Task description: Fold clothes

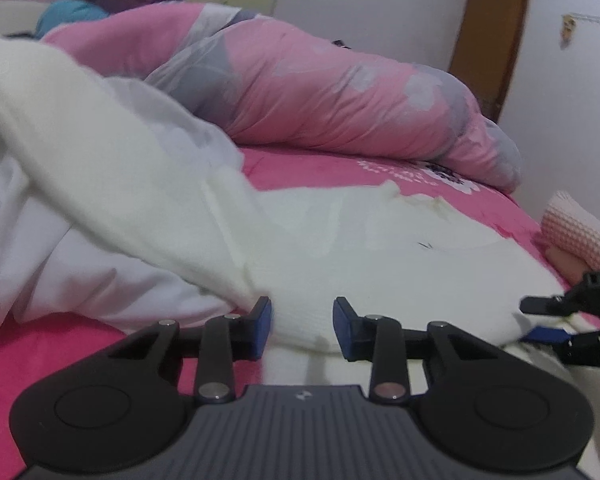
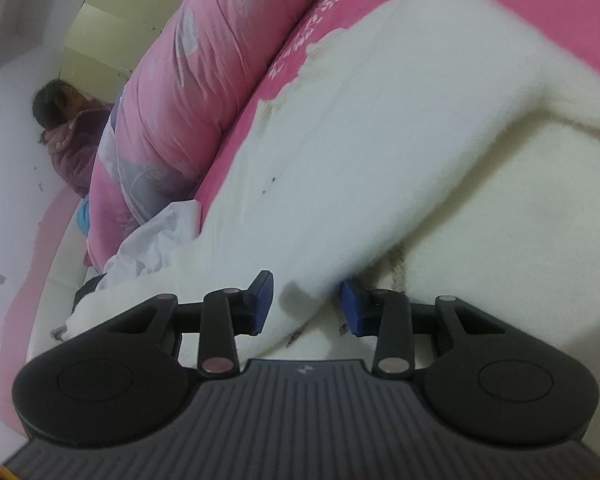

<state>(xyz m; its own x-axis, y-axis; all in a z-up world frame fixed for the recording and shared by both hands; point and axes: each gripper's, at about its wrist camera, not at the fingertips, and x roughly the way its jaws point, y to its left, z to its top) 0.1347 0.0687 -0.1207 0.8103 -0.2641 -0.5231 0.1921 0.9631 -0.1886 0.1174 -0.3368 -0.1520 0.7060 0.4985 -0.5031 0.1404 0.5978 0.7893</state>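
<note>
A white fleecy garment [image 1: 360, 232] lies spread on the pink bed sheet [image 1: 60, 360], with one sleeve folded across its body. My left gripper [image 1: 302, 328] sits at the garment's near edge. Its blue pads stand apart with the fleece between them, and the left pad touches the sleeve fold. In the right wrist view the garment [image 2: 380, 140] fills the middle, and its sleeve runs down between the pads of my right gripper [image 2: 306, 304]. The cloth covers part of the right pad and leaves a small gap at the left pad. The right gripper [image 1: 548, 320] also shows at the garment's right corner.
A rolled pink and grey quilt [image 1: 320, 92] lies along the far side of the bed. Thin white cloth [image 2: 148, 248] is bunched beside the garment. A person in purple [image 2: 76, 140] sits beyond the quilt. A pink waffle sleeve [image 1: 580, 232] is at the right, and a brown door [image 1: 488, 40] behind it.
</note>
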